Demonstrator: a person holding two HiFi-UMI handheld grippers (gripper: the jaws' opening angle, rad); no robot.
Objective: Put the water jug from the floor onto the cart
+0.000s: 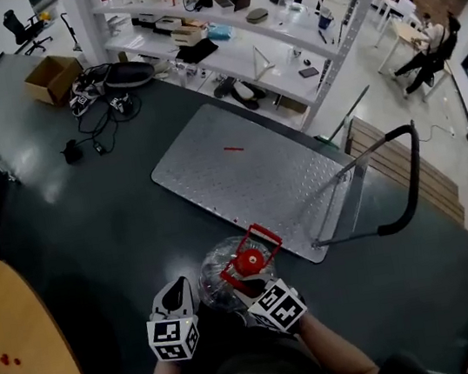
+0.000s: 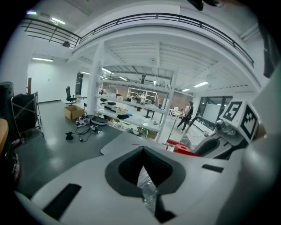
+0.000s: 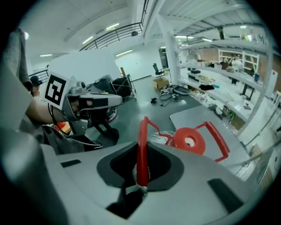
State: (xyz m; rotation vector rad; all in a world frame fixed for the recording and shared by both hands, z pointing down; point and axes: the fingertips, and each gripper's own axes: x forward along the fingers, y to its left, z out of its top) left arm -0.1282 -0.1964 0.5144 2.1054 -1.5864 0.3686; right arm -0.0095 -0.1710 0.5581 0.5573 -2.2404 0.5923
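Observation:
The water jug point(image 1: 219, 274) is clear with a red cap point(image 1: 249, 262) and a red wire handle point(image 1: 258, 238). It hangs close in front of me, just short of the cart's near corner. My right gripper point(image 1: 242, 284) is shut on the red handle point(image 3: 142, 149), which runs upright between its jaws. My left gripper point(image 1: 180, 291) sits against the jug's left side. Its jaws stand close together, and crinkled clear plastic point(image 2: 145, 180) shows in the narrow slit between them. Whether they pinch it I cannot tell. The cart's grey checker-plate deck point(image 1: 248, 166) lies flat on the floor beyond, with its black push handle point(image 1: 411, 180) at the right.
White shelving point(image 1: 246, 43) full of parts stands behind the cart. A cardboard box point(image 1: 51, 78) and a cable tangle point(image 1: 102, 101) lie at the back left. A round wooden table point(image 1: 17, 348) is at my left, and a wooden pallet point(image 1: 398, 169) sits past the cart handle.

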